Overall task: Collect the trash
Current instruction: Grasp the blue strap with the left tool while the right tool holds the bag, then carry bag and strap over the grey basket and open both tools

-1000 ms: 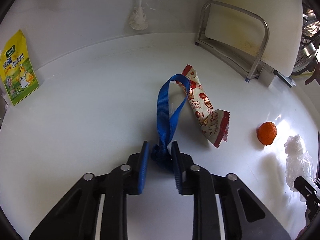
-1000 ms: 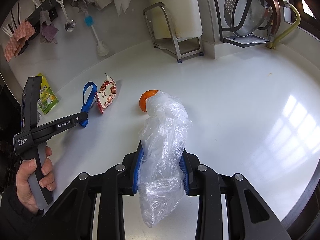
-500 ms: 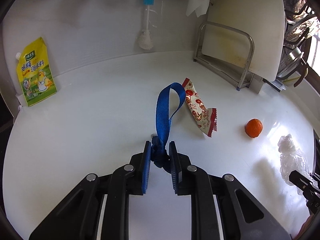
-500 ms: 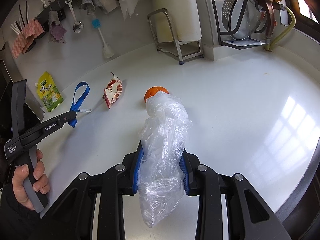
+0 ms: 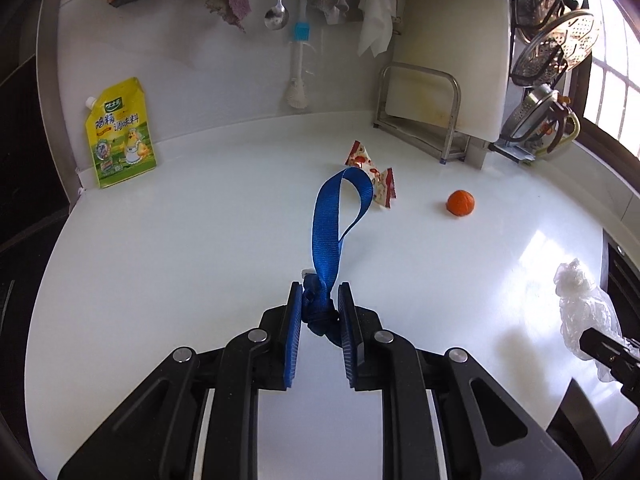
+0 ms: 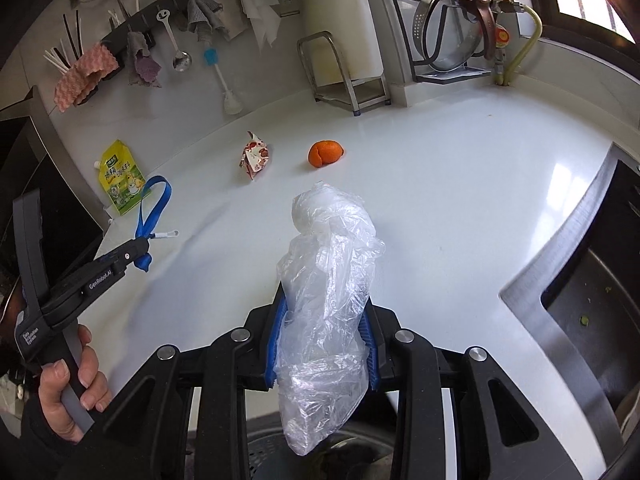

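Two claws working here: the left claw [image 5: 319, 312] is clamping one blue strap [image 5: 328, 236] mid-frame, and the right claw [image 6: 322, 344] is squeezing one crumpled plastic bag [image 6: 328, 280]. One snack wrapper [image 6: 254, 156] and one orange peel [image 6: 325, 153] are sitting on the desk [image 6: 440, 184], upper middle.

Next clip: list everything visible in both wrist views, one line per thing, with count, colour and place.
Strap: 1, blue, knot pinched in left gripper.
Plastic bag: 1, clear, held in right gripper.
Snack wrapper: 1, red-white, mid counter.
Orange peel: 1, orange, right of wrapper.
Seasoning pouch: 1, yellow, against back wall.
Cutting board: 1, white, in metal stand.
Brush: 1, white-blue, hanging on wall.
Counter: 1, white.
Left gripper: black, blue fingers.
Right gripper: black, blue fingers.
Hand: 1, grips left handle.
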Demonstrator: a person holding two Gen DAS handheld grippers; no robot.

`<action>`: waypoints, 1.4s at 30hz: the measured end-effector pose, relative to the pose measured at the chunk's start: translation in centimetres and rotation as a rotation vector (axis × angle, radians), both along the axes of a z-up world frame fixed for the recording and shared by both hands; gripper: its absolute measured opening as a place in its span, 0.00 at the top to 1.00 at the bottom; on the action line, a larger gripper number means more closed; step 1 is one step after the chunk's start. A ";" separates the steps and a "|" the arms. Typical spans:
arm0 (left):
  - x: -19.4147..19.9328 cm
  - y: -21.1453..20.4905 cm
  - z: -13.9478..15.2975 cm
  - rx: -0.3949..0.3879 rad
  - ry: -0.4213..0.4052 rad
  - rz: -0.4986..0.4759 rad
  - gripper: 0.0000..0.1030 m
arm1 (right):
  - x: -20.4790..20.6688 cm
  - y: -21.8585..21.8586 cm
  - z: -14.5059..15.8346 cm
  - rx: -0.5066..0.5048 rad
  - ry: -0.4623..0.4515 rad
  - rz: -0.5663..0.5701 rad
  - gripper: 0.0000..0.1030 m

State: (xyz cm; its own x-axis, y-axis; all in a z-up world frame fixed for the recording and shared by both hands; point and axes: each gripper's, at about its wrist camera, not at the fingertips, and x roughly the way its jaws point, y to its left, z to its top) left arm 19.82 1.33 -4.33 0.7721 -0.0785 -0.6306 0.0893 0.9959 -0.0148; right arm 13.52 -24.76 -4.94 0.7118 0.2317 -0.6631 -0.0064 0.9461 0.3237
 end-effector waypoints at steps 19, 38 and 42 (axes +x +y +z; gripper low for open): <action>-19.0 -2.5 -0.8 -0.051 0.003 -0.113 0.82 | -16.9 1.0 -3.1 -0.025 0.019 -0.039 0.70; -24.1 -7.3 -5.3 0.023 0.125 -0.231 0.82 | -22.2 1.2 -4.8 -0.076 0.033 -0.036 0.70; -23.8 -7.5 -6.1 0.029 0.153 -0.235 0.82 | -22.2 1.3 -5.0 -0.094 0.034 -0.046 0.70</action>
State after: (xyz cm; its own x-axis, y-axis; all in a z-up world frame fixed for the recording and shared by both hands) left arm -3.96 -6.17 -10.47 0.6307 -0.2246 -0.7428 0.3171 0.9482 -0.0174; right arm -8.70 -23.49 -9.92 0.6968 0.1354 -0.7044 0.0470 0.9713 0.2332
